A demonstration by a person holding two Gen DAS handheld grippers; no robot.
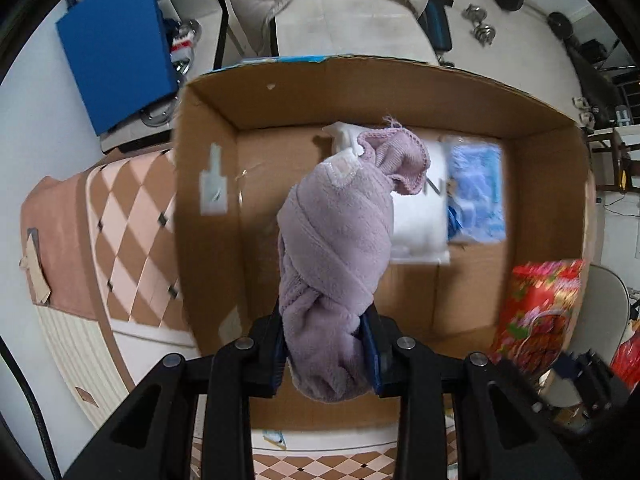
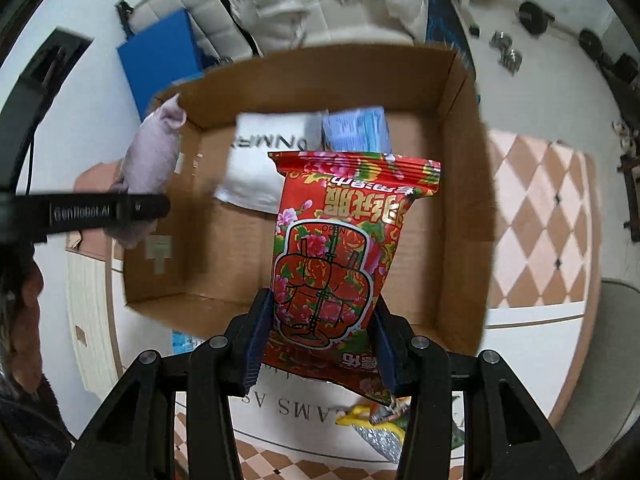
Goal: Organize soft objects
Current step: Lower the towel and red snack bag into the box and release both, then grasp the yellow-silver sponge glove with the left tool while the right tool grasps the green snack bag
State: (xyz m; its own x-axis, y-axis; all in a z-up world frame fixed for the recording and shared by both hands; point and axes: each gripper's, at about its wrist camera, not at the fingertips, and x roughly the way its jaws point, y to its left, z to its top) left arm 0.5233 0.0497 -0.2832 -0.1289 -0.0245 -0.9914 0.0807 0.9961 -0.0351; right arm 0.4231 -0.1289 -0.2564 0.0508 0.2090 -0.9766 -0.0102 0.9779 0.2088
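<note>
My left gripper (image 1: 326,340) is shut on a rolled lilac fleece cloth (image 1: 336,248) and holds it over the open cardboard box (image 1: 208,152). My right gripper (image 2: 320,336) is shut on a red flowered soft packet (image 2: 340,248) and holds it over the same box (image 2: 460,200). A white packet (image 1: 420,216) and a blue packet (image 1: 476,192) lie on the box floor at the far side; they show in the right wrist view too, white (image 2: 256,160) and blue (image 2: 356,128). The left gripper with the lilac cloth (image 2: 150,160) shows at the box's left wall.
The box stands on a checked pink and brown mat (image 1: 128,220) with white edging. A blue board (image 1: 116,44) leans behind the box. A pale padded jacket (image 2: 320,0) lies beyond. Dumbbells (image 1: 480,24) lie on the floor at far right. A yellow packet (image 2: 360,420) lies under my right gripper.
</note>
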